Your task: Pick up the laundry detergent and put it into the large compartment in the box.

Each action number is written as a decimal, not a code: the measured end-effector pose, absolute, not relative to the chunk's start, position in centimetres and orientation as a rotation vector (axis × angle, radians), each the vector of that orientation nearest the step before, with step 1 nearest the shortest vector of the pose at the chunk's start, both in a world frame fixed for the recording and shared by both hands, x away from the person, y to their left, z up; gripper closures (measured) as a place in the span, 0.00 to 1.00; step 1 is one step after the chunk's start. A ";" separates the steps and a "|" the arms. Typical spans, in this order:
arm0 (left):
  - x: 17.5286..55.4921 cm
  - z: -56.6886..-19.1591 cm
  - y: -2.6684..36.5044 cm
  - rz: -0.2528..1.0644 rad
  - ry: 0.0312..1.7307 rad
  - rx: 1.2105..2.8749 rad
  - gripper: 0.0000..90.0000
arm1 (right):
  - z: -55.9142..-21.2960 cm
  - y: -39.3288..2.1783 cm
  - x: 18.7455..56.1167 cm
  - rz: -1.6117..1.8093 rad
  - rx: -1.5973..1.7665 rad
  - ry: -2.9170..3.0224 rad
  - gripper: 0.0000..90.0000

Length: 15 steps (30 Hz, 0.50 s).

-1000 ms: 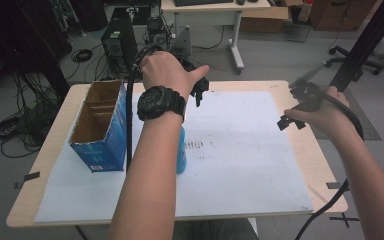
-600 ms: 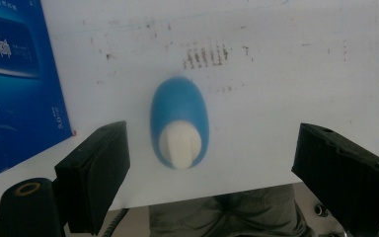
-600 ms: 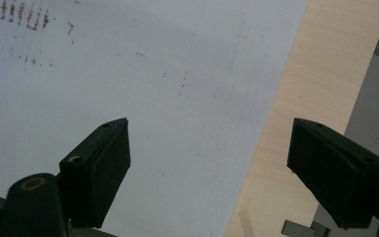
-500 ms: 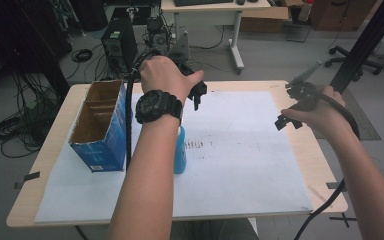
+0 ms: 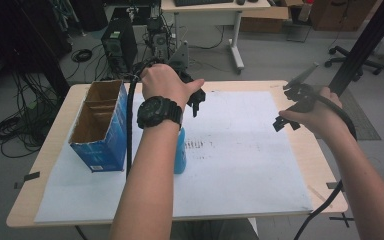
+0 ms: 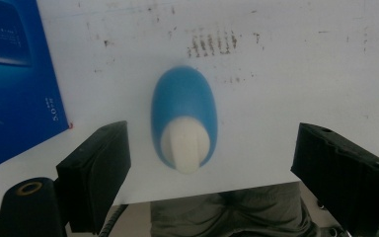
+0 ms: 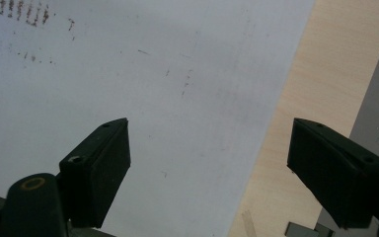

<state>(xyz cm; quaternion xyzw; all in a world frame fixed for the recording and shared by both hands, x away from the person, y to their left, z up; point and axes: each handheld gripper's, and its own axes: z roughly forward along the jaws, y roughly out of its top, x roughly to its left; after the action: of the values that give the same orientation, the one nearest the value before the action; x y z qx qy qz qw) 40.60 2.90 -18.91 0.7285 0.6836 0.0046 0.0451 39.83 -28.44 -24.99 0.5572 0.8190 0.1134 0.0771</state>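
A blue bottle with a white cap stands on the white paper, seen from above between the wide jaws of my left gripper, which is open and hangs above it without touching. In the high view the bottle is half hidden behind the left forearm, and the left gripper points down over the paper's far side. My right gripper hovers over the paper's right edge. Its jaws are open with nothing between them.
A blue cardboard box, open on top, stands left of the bottle; its side is close to the left jaw. White paper covers most of the wooden table. A computer tower and cables lie beyond the far edge.
The left hand has drifted slightly toward the near side. The right hand has stayed where it was.
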 end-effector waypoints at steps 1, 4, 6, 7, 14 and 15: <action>40.6 -19.1 2.9 0.015 2.092 2.228 0.17 | -25.0 -28.4 39.8 0.339 1.669 2.455 0.18; 40.5 -19.4 3.0 0.016 2.098 2.228 0.17 | -25.2 -28.4 39.8 0.337 1.668 2.458 0.18; 40.4 -19.5 2.9 0.021 2.098 2.227 0.17 | -25.3 -28.3 39.8 0.336 1.670 2.459 0.18; 40.3 -19.6 3.0 0.021 2.094 2.229 0.16 | -25.3 -28.3 39.8 0.336 1.670 2.459 0.18; 40.1 -20.7 3.1 0.024 2.105 2.233 0.16 | -25.4 -28.1 39.6 0.339 1.659 2.465 0.18; 40.1 -20.8 3.1 0.021 2.105 2.233 0.16 | -25.4 -28.1 39.6 0.338 1.658 2.467 0.18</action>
<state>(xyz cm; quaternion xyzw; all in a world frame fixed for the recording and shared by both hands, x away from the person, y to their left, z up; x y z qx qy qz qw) 40.10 3.14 -20.83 0.7271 0.6855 0.0067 0.0362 39.61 -28.10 -25.39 0.5527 0.8223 0.1126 0.0752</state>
